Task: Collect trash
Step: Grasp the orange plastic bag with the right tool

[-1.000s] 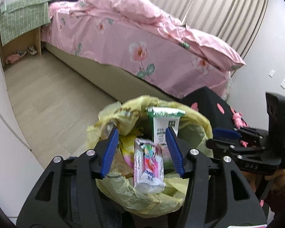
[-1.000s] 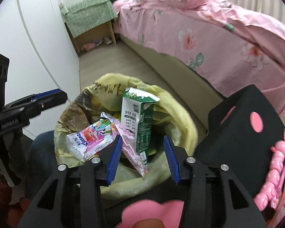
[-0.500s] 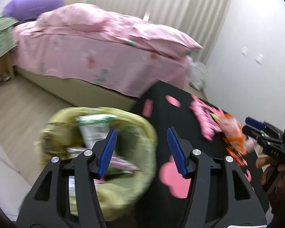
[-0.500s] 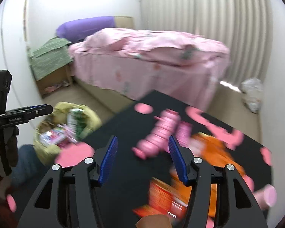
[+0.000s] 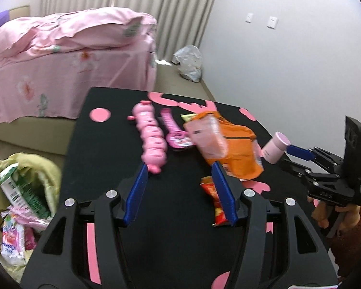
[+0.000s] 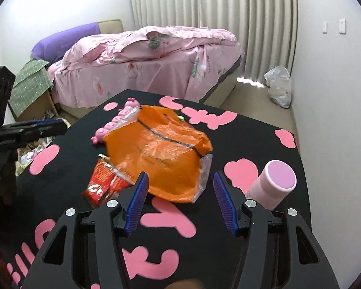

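Left gripper [image 5: 180, 187] and right gripper [image 6: 180, 200], jaws apart and empty, above the black table [image 6: 264, 130]. Orange bag [image 6: 156, 151] and red wrapper [image 6: 103, 183] lie centre; lined bin [image 5: 24, 187] beside the table.

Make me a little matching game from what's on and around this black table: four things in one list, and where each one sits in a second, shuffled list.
Things:
1. orange bag
2. red snack wrapper
3. pink cylinder
4. green carton

Places:
A. in the yellow-lined bin beside the table
B. middle of the table, crumpled flat
C. near the table's right edge, in the right wrist view
D. partly tucked under the orange bag's near left corner, in the right wrist view

Pairs: 1-B, 2-D, 3-C, 4-A
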Motion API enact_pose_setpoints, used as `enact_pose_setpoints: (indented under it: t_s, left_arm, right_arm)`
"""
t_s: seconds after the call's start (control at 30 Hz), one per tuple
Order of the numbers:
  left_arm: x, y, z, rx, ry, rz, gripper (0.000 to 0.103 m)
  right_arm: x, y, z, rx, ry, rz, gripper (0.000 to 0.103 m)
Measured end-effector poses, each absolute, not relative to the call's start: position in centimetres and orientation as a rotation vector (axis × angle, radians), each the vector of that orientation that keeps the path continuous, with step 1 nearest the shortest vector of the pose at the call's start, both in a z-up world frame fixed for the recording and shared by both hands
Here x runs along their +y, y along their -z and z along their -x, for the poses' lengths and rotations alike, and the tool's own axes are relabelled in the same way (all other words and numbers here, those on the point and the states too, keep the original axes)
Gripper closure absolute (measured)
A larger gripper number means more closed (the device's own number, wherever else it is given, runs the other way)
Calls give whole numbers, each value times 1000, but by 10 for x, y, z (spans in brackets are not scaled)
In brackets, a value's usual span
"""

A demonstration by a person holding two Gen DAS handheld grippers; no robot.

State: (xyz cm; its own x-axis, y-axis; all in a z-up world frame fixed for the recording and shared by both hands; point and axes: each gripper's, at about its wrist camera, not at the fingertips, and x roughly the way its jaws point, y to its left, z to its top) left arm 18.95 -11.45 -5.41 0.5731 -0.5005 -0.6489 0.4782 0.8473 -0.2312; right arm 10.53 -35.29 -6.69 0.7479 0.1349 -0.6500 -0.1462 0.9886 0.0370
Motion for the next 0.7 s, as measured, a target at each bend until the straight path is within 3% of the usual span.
enact_pose_setpoints:
  t_s: [0.3,0.47,0.7]
  left_arm:
    - [-118,64,-181,808,568,19,50]
    - [-105,68,-176,820,549,34,50]
    - [-89,69,-175,808,529,68,50]
  right_arm:
    - [-363,81,-181,703,-169,-62,50]
    - [-351,106,-222,835,-215,-41,50]
    - [-341,112,-192,841,-286,-76,50]
